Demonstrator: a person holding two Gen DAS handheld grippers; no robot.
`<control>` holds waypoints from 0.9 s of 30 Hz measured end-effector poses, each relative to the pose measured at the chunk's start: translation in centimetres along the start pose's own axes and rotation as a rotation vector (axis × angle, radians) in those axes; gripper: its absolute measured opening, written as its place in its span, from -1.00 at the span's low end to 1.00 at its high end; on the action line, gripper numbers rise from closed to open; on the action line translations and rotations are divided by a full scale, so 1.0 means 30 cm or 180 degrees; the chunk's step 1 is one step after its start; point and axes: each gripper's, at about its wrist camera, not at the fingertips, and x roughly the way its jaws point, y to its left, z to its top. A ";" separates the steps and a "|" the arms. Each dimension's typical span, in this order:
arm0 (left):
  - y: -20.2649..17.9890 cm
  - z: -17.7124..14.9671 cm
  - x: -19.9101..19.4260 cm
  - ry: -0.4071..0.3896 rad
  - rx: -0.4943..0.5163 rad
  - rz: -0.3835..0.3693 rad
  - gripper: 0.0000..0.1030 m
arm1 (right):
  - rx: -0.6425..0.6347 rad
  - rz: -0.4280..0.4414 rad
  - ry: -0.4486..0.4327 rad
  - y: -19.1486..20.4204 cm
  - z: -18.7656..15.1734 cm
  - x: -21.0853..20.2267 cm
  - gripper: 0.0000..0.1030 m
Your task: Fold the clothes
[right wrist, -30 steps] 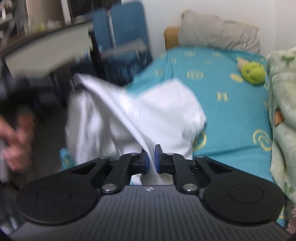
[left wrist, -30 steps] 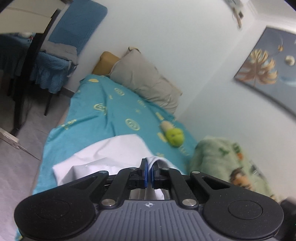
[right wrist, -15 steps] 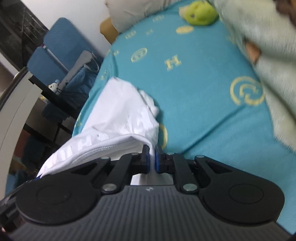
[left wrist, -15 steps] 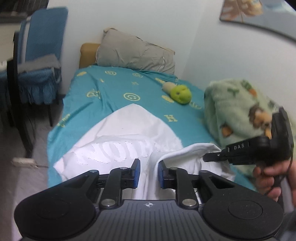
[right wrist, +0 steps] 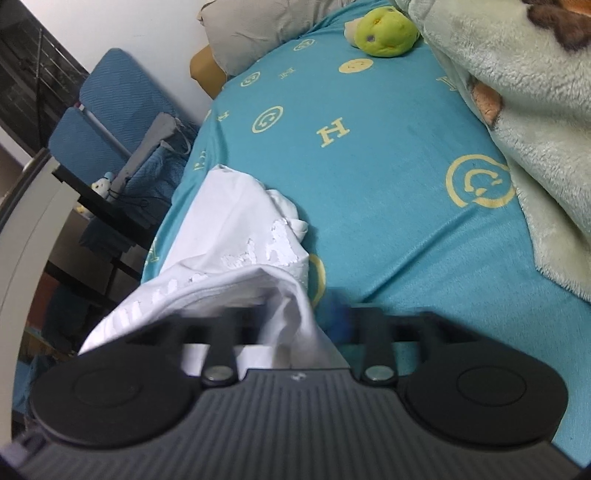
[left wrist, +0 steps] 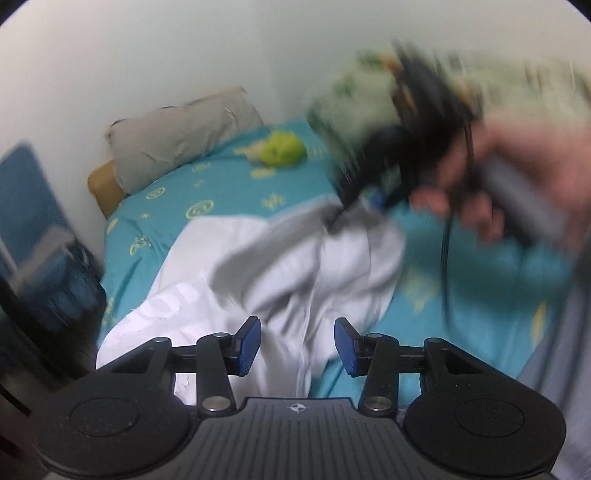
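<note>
- Lying crumpled on the turquoise bedsheet with yellow logo prints (right wrist: 388, 192), the white cotton T-shirt with a shiny white print (right wrist: 236, 236) sits toward the sheet's near left side, part of it hanging over the bed's edge.
- In the left wrist view the same garment (left wrist: 280, 266) is bunched in folds, its near end running down between the two blue-padded fingers.
- The left gripper (left wrist: 297, 345) stands wide apart, its pads clear of the cloth on either side and gripping nothing.
- The right gripper (right wrist: 295, 328) is smeared with blur in its own view; white fabric drapes across the gap between its fingers, and whether they are pinching it or parted cannot be told.
- Seen from the left wrist, that right gripper (left wrist: 354, 206) is a dark blur at the far edge of the shirt, held by the person's blurred right hand (left wrist: 517, 184).
- A green plush toy (right wrist: 384, 31) lies farther up the sheet, near the grey pillow (right wrist: 255, 26) at its head.
- A pale green fleece blanket with animal figures (right wrist: 517, 92) is heaped along the sheet's right side.
- A blue folding chair (right wrist: 110, 110) stands beyond the sheet's left edge.
</note>
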 end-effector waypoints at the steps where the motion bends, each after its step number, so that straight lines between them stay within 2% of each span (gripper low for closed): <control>1: -0.035 -0.010 0.028 0.0083 0.0219 0.0169 -0.05 | 0.0025 0.0030 -0.0047 -0.001 -0.002 -0.007 0.77; 4: -0.126 -0.074 0.073 0.0125 0.1063 0.0701 -0.08 | 0.0058 0.0083 -0.0103 -0.002 -0.003 -0.021 0.72; 5: -0.155 -0.097 0.086 0.0129 0.1350 0.0868 -0.19 | 0.0061 0.0090 -0.0121 -0.001 -0.003 -0.026 0.72; 6: -0.168 -0.107 0.091 0.0135 0.1458 0.0921 -0.44 | 0.0013 0.0081 -0.0155 0.007 -0.006 -0.033 0.72; 7: -0.160 -0.100 0.085 0.0132 0.1367 0.0871 -0.58 | -0.0039 0.0072 -0.0191 0.016 -0.009 -0.041 0.72; 8: -0.141 -0.086 0.074 0.0101 0.1199 0.0818 -0.82 | -0.0090 0.0062 -0.0226 0.024 -0.012 -0.048 0.72; 9: -0.115 -0.069 0.056 0.0032 0.1006 0.0807 -0.88 | -0.0142 0.0053 -0.0262 0.032 -0.015 -0.056 0.72; 11: -0.054 -0.036 0.012 -0.0162 0.0590 0.0819 -0.91 | -0.0245 0.0034 -0.0332 0.049 -0.021 -0.070 0.72; 14: 0.061 0.004 -0.071 -0.0519 -0.0177 0.0713 -0.93 | -0.0399 0.0005 -0.0438 0.074 -0.030 -0.092 0.72; 18: 0.207 0.012 -0.212 -0.1208 -0.1163 0.0238 -0.94 | -0.0638 -0.0015 -0.0577 0.114 -0.047 -0.122 0.72; 20: 0.265 0.011 -0.253 -0.1434 -0.1543 0.0020 -0.94 | -0.0816 0.0024 -0.0638 0.142 -0.063 -0.140 0.72; 24: 0.330 -0.002 -0.289 -0.1573 -0.1871 -0.0129 -0.94 | -0.1238 0.0215 -0.0652 0.209 -0.105 -0.169 0.72; 27: 0.368 -0.013 -0.279 -0.1562 -0.2004 -0.0170 -0.94 | -0.1580 0.0308 -0.0700 0.265 -0.152 -0.193 0.72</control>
